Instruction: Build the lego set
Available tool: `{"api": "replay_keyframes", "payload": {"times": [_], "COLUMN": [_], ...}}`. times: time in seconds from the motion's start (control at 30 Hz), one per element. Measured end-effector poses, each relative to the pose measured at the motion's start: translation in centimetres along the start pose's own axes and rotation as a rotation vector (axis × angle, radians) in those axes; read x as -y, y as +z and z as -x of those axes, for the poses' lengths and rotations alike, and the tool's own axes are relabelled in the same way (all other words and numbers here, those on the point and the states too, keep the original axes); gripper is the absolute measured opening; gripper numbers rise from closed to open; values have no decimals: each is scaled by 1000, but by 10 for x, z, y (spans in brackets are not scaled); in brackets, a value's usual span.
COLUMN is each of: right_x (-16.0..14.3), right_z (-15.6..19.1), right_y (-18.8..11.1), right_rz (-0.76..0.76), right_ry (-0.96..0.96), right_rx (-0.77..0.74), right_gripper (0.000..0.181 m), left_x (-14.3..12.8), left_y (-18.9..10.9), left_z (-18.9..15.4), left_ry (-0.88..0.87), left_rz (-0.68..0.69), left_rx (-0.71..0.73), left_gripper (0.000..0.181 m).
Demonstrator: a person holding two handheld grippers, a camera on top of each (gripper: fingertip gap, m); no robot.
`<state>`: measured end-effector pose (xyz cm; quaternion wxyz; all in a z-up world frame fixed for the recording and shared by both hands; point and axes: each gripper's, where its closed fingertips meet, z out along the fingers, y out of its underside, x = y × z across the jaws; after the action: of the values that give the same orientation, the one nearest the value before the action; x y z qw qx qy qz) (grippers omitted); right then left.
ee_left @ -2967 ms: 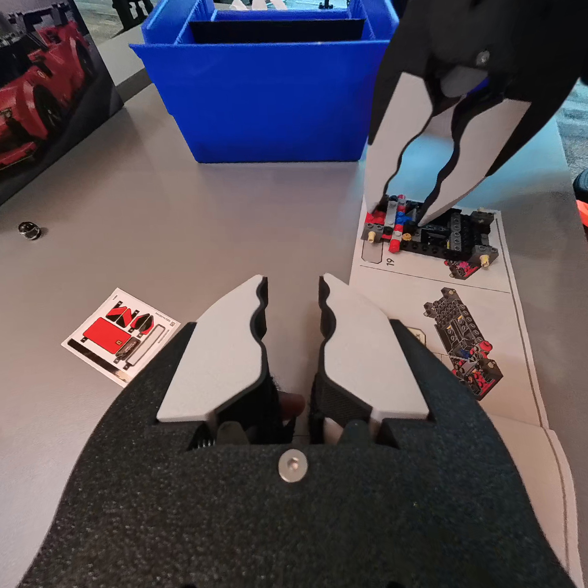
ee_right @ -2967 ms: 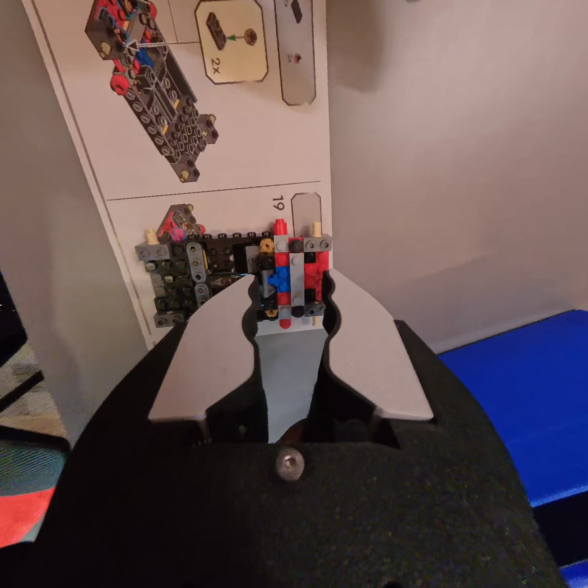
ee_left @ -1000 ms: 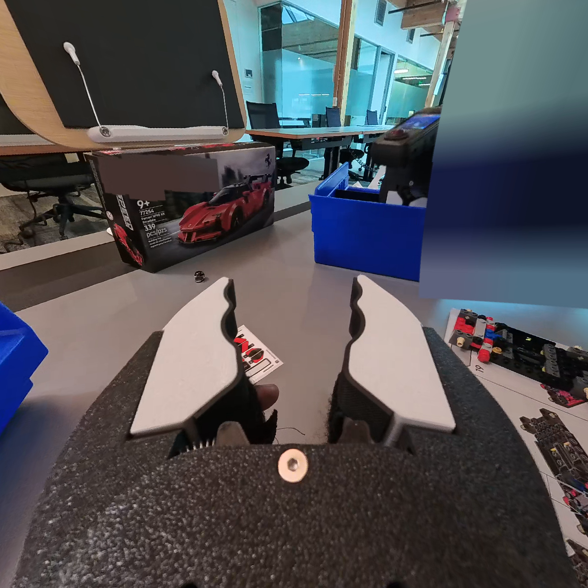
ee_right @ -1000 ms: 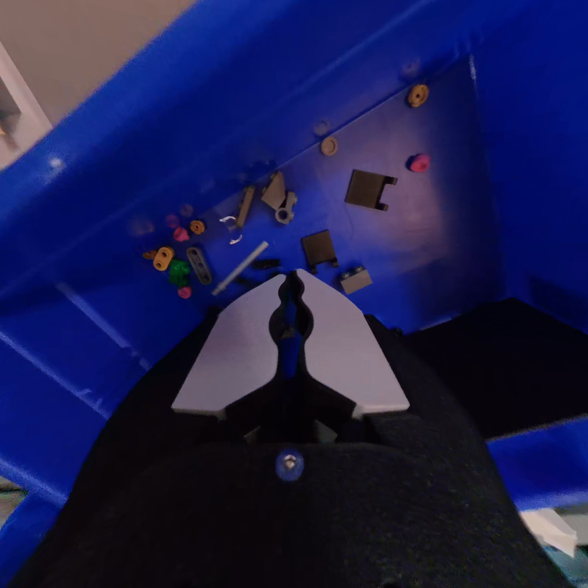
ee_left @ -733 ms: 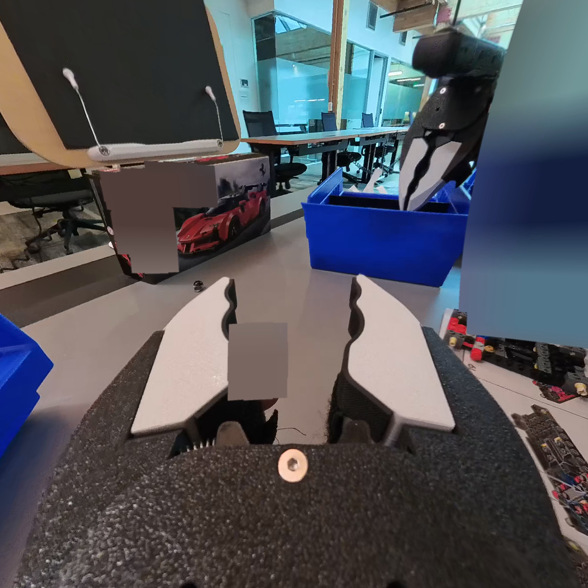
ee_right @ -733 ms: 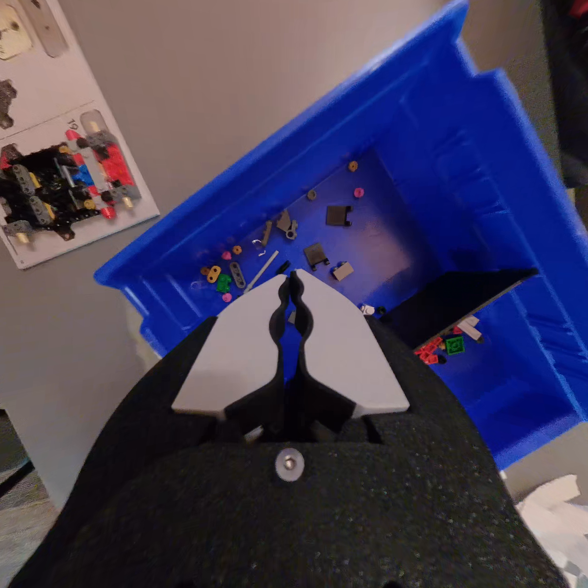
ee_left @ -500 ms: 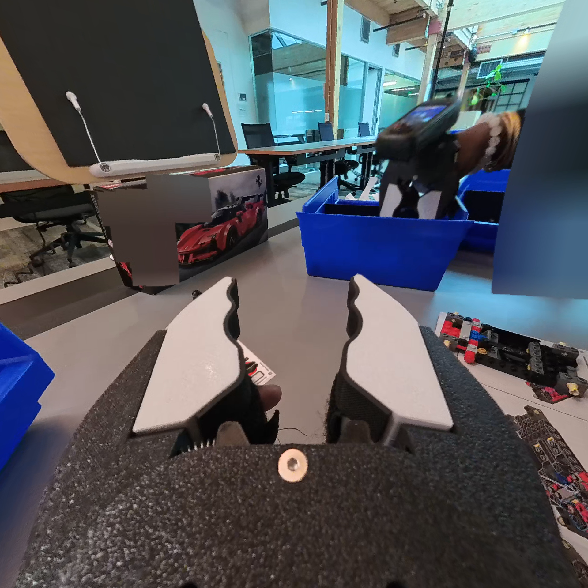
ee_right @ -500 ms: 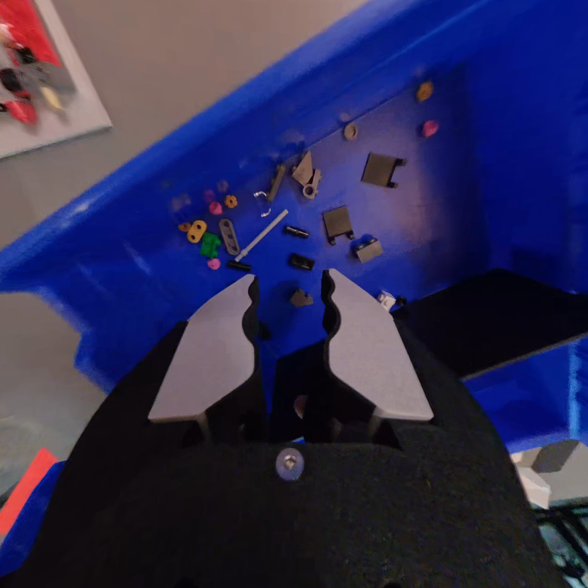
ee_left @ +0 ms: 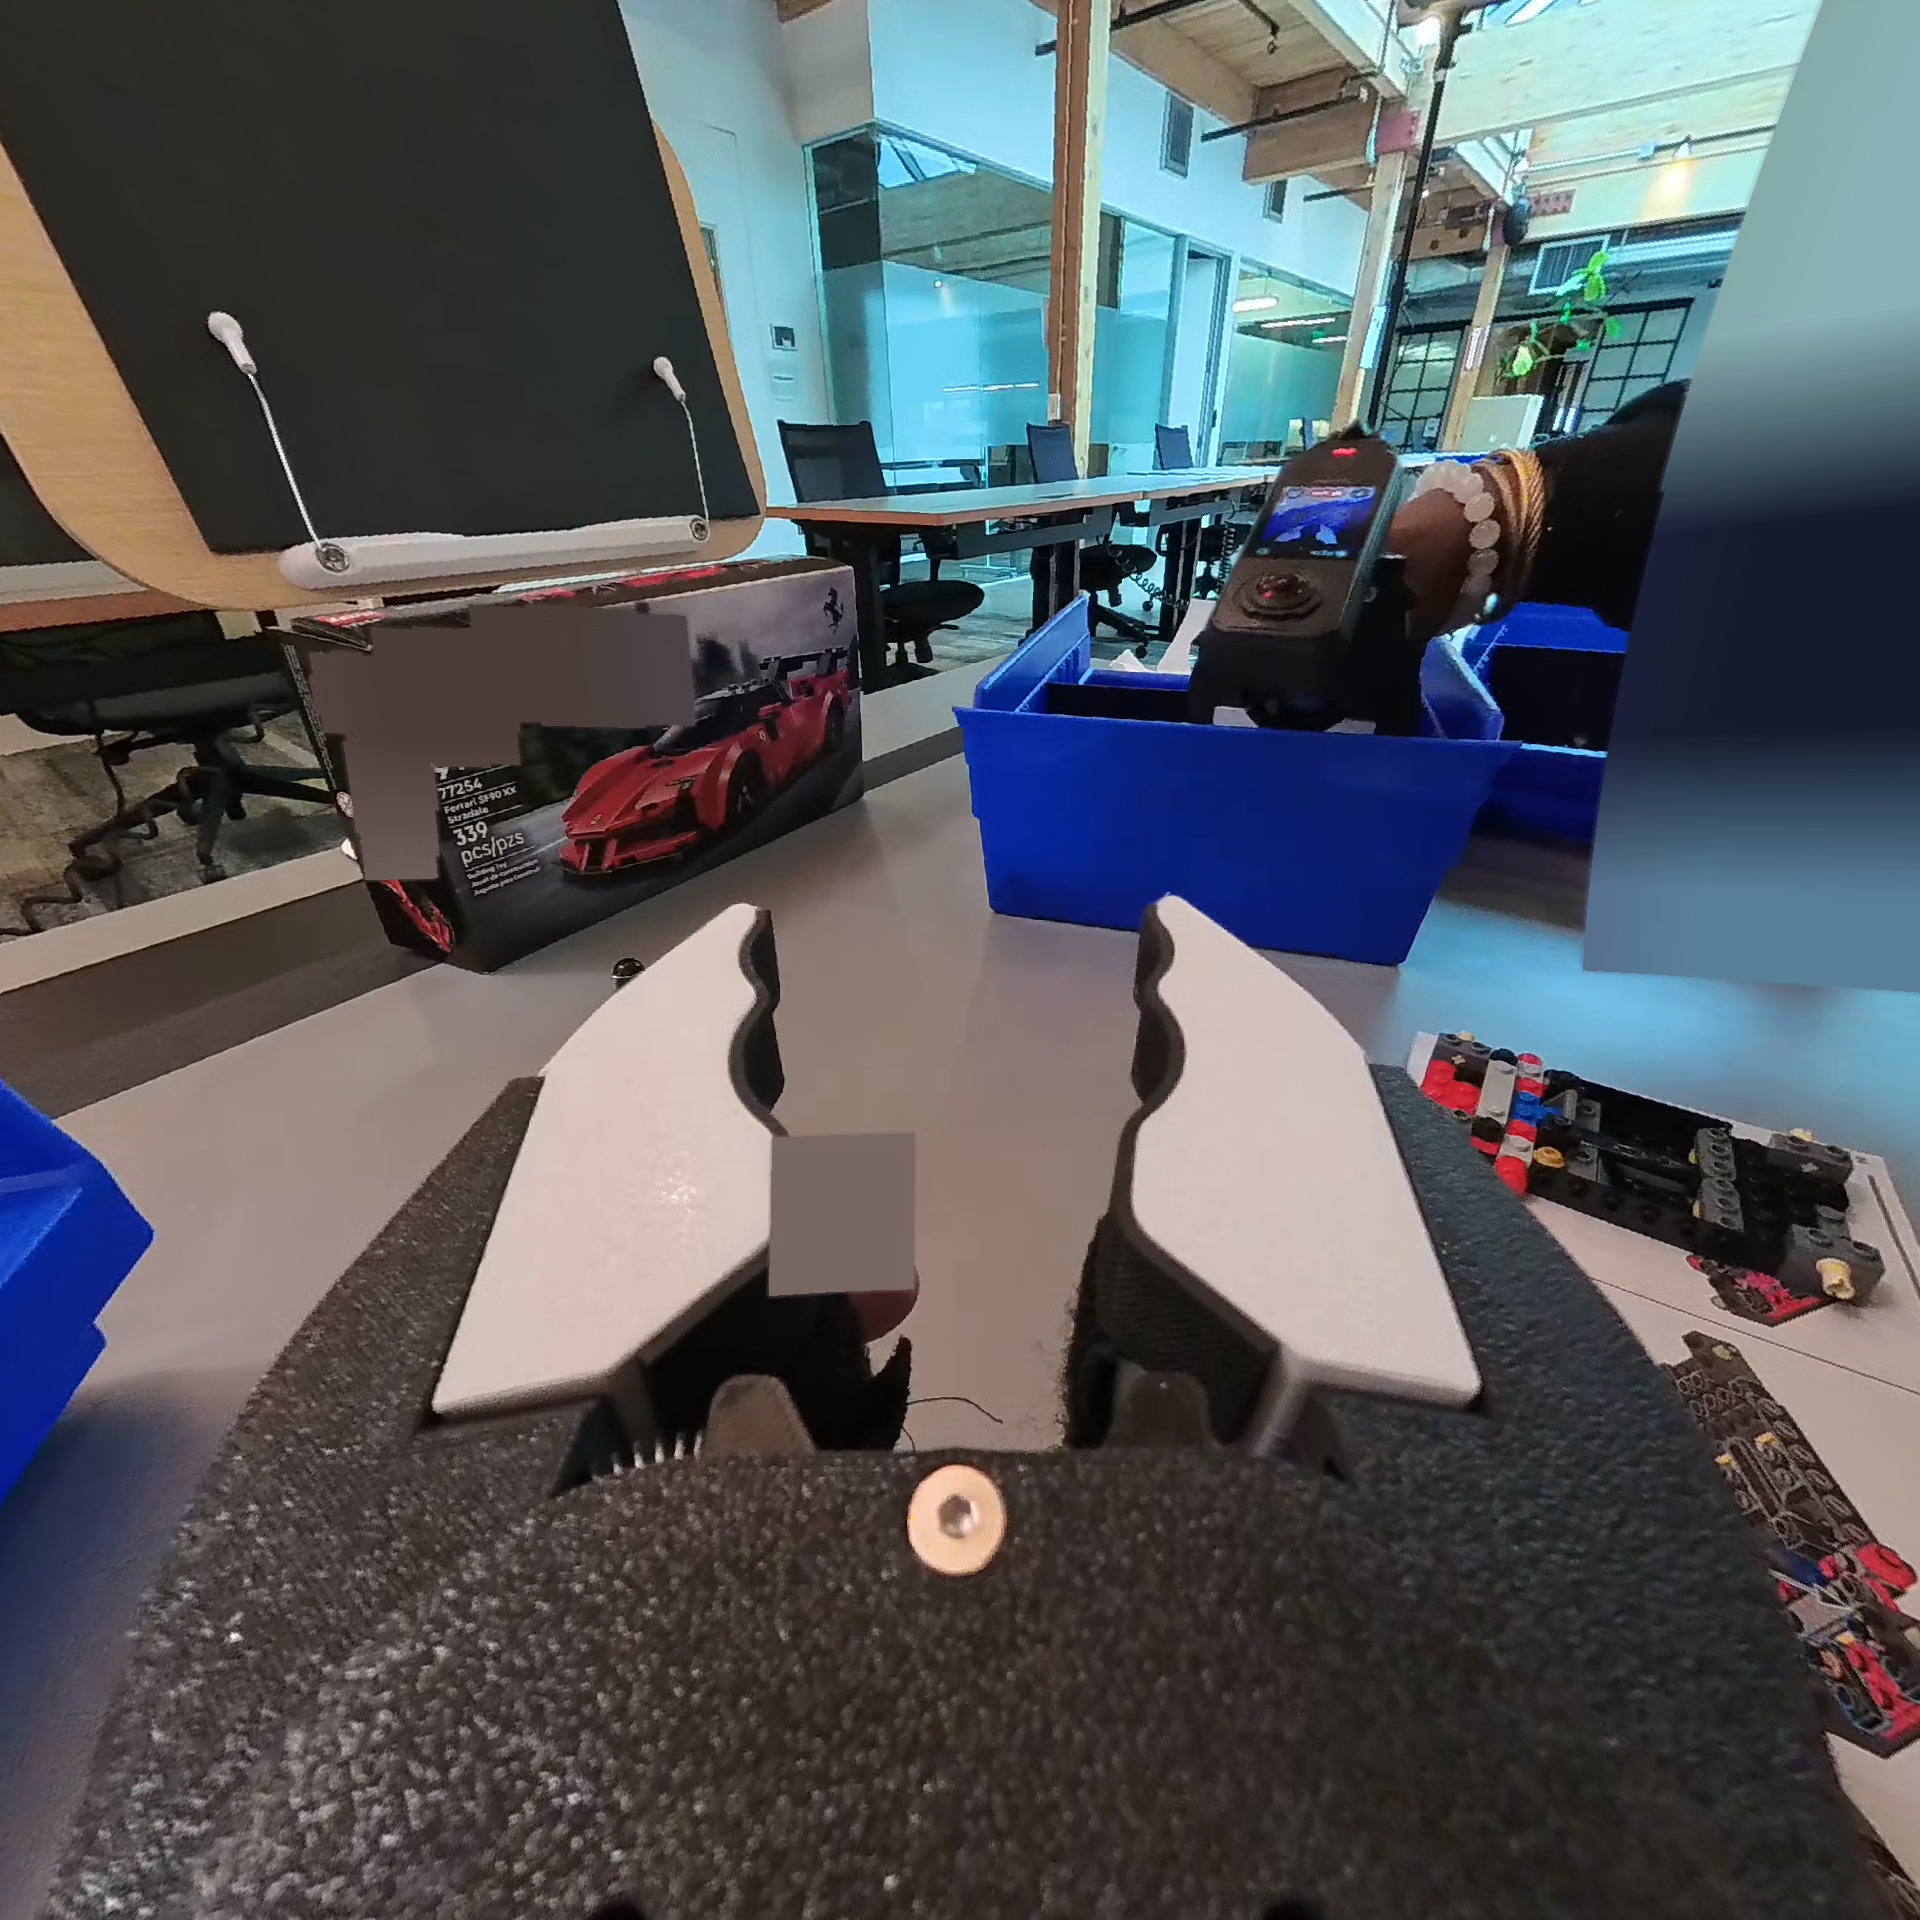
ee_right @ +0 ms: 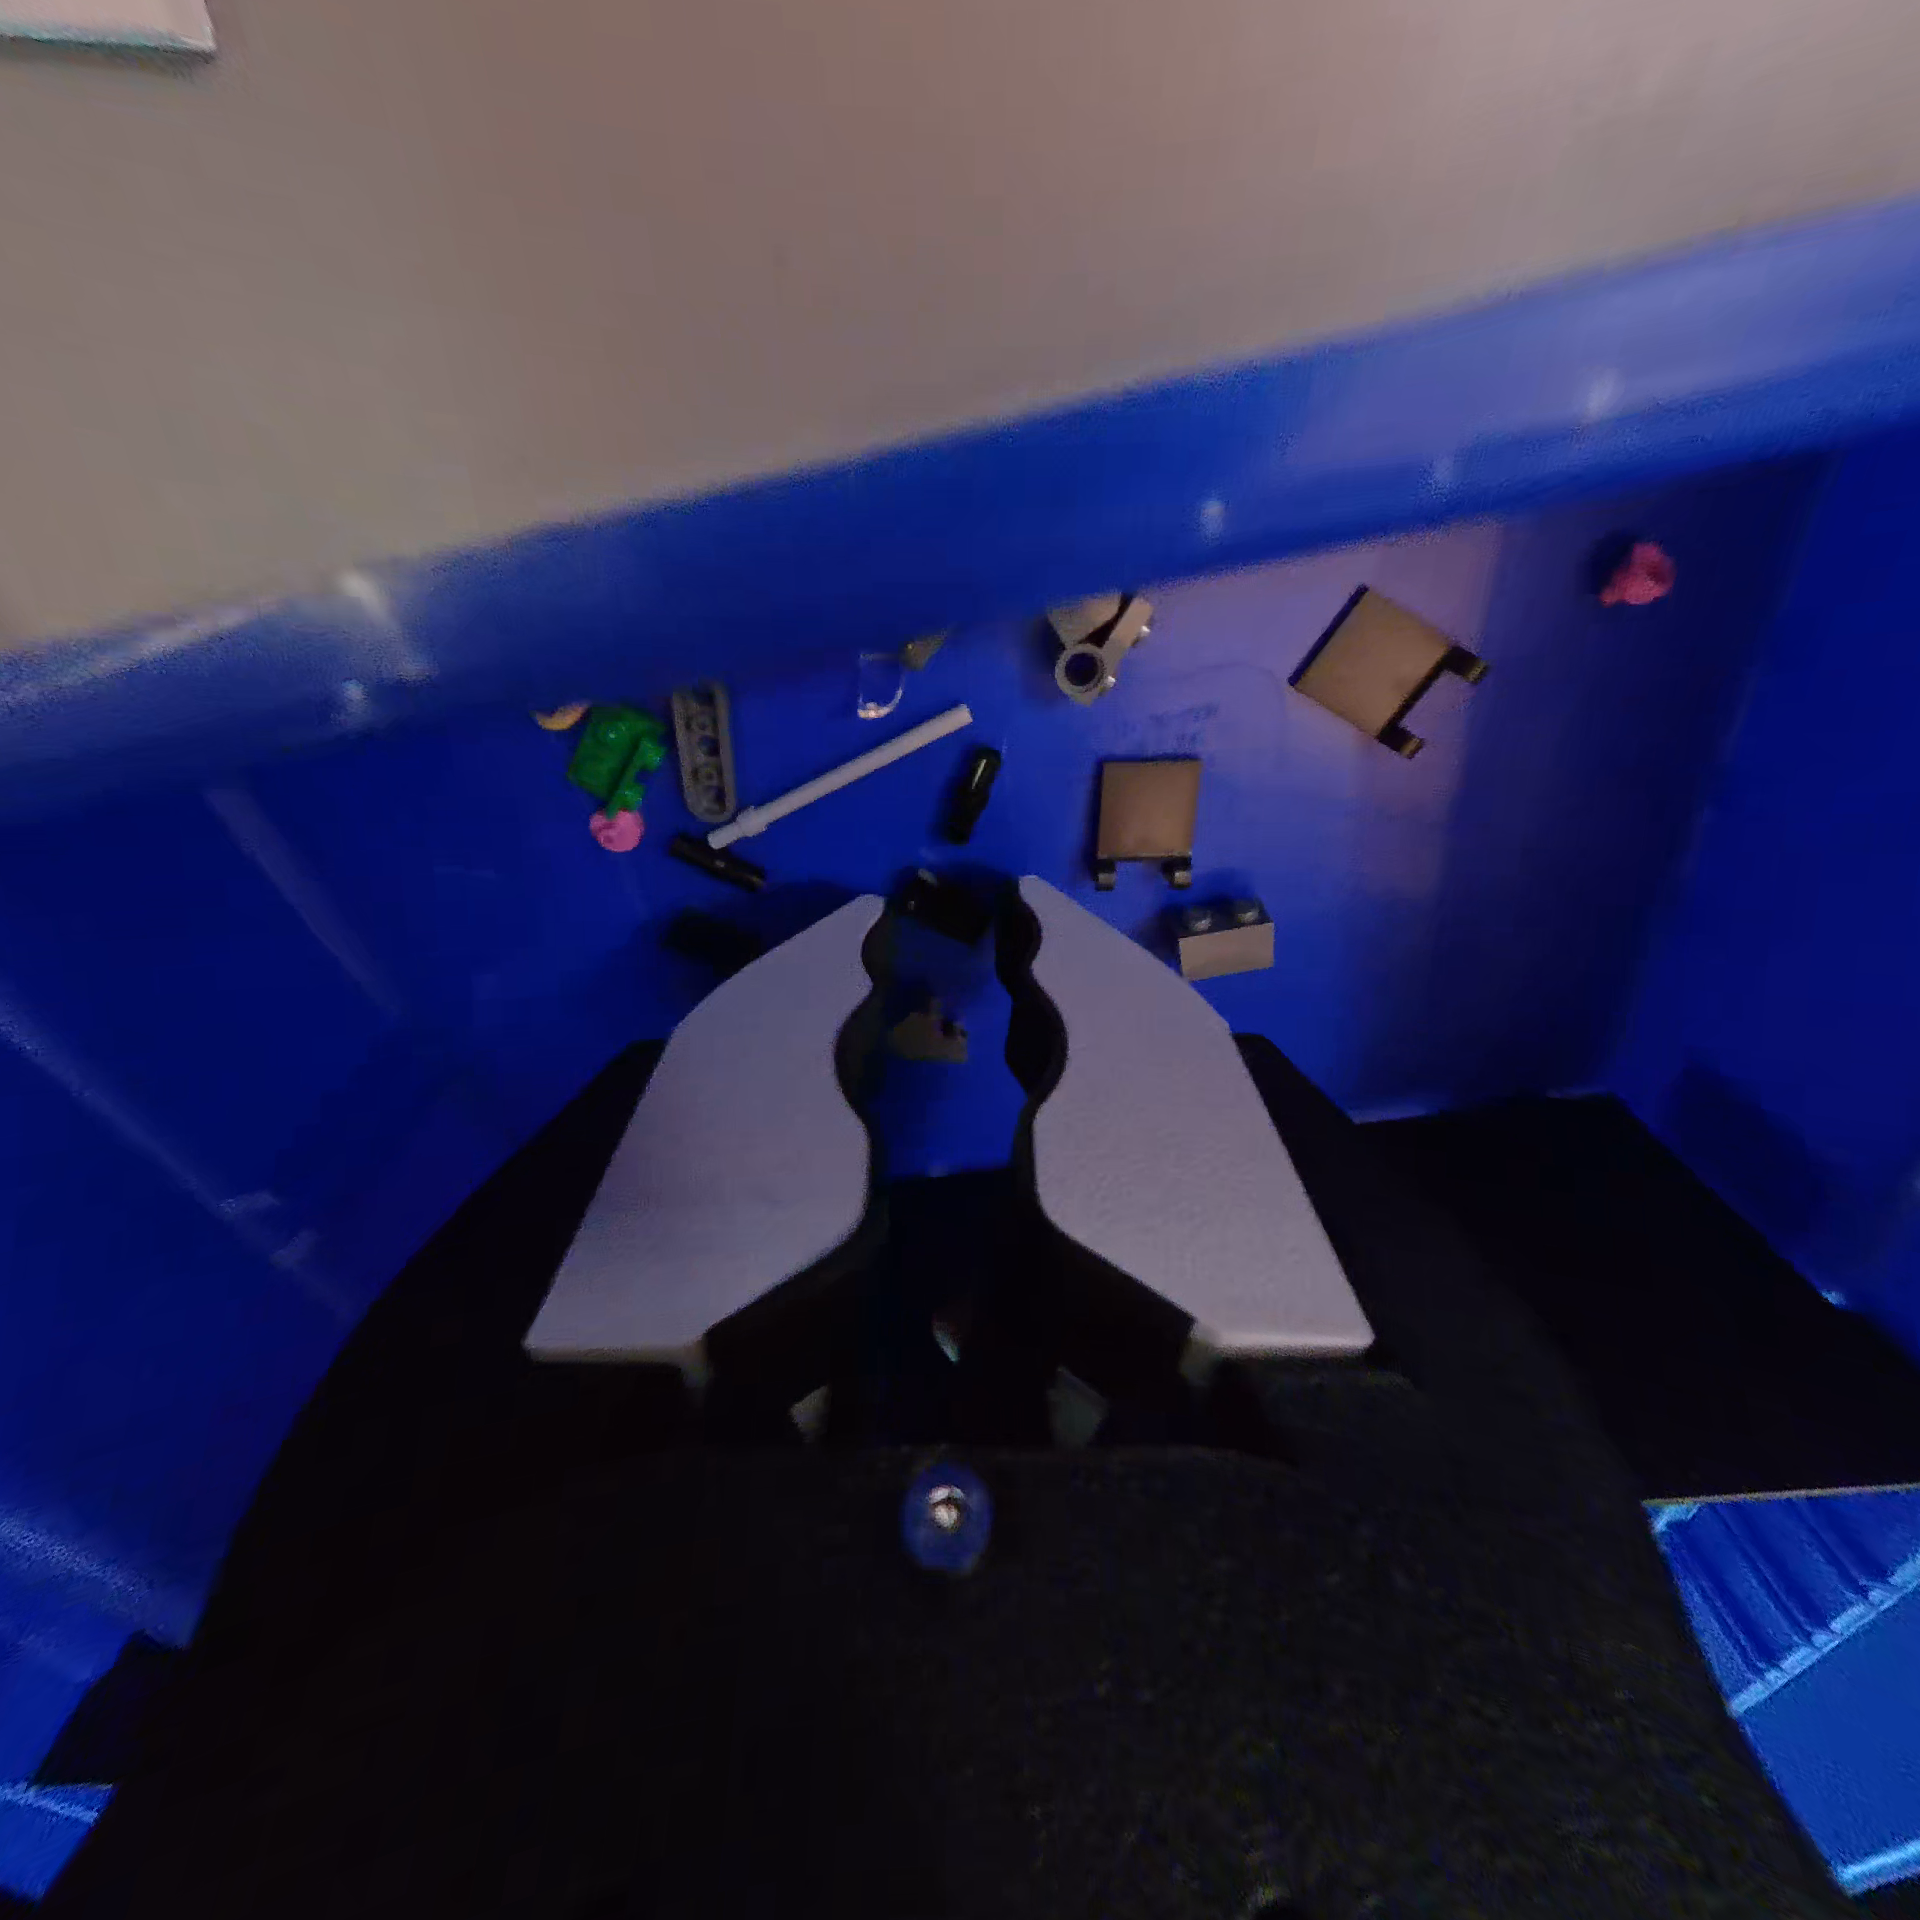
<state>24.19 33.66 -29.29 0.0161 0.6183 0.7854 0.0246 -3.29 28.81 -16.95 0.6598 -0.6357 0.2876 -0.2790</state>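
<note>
Right tongs (ee_right: 951, 899) lowered, straddling black piece (ee_right: 945, 906)

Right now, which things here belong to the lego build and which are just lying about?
Job:
- right gripper, closing on a small black piece in the blue bin
- left gripper, open and empty
- part-built car on the instructions

Lying about:
- set box
- office chairs

Counting two flat dark tiles (ee_right: 1387, 665) (ee_right: 1146, 818), one white rod (ee_right: 842, 777), one green piece (ee_right: 615, 755), two pink studs (ee_right: 617, 830) (ee_right: 1636, 575), one grey stud brick (ee_right: 1224, 935) and, outside, three blue bins (ee_left: 1226, 821) (ee_left: 1553, 717) (ee_left: 52, 1268).
</note>
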Motion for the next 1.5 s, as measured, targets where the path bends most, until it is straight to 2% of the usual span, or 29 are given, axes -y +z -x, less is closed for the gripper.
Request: {"api": "replay_keyframes", "payload": {"times": [0.13,0.2,0.27,0.33,0.4,0.47,0.53,0.6,0.67,0.77,0.83,0.93,1.07,1.13,1.37,1.5], "right_x": [-1,7,20,45,78,108,129,141,150,178,189,201,203,203,205,196], "right_z": [-2,-5,-3,12,44,81,111,127,129,134,127,121,114,114,120,115], "right_y": [-5,-27,-64,-109,-145,-157,-140,-111,-81,-54,-45,-40,-30,-28,-37,-68], "right_rz": [-12,-104,-241,-440,-648,-790,-833,-849,-877,-925,-895,-855,-783,-773,-847,-961], "right_ry": [17,91,198,283,320,319,349,425,509,558,548,492,479,488,507,525], "right_rx": [-20,-80,-168,-241,-260,-239,-200,-164,-162,-89,-150,-175,-170,-160,-88,-108], "right_gripper": [18,18,18,18,18,18,18,18,18,18,18,18,19,34,52,50], "left_x": [-1,-2,-4,-5,-3,-2,0,1,3,4,5,5,6,7,6,5], "left_y": [1,2,2,2,2,2,2,1,0,0,0,-1,-2,-2,-2,-2], "left_z": [-2,-2,-1,-2,-2,-3,-3,-3,-3,-3,-2,0,1,1,0,1], "left_ry": [3,6,7,10,12,8,6,0,-8,-19,-11,-14,-29,-28,-25,-29], "left_rz": [4,10,23,29,23,21,14,8,-3,-5,-5,-5,-14,-15,-11,-8], "left_rx": [-6,-8,-3,-2,-1,-6,-5,-4,-3,-3,5,13,16,16,10,13], "left_gripper": [66,66,66,66,66,66,66,66,66,66,66,66,66,66,66,66]}}
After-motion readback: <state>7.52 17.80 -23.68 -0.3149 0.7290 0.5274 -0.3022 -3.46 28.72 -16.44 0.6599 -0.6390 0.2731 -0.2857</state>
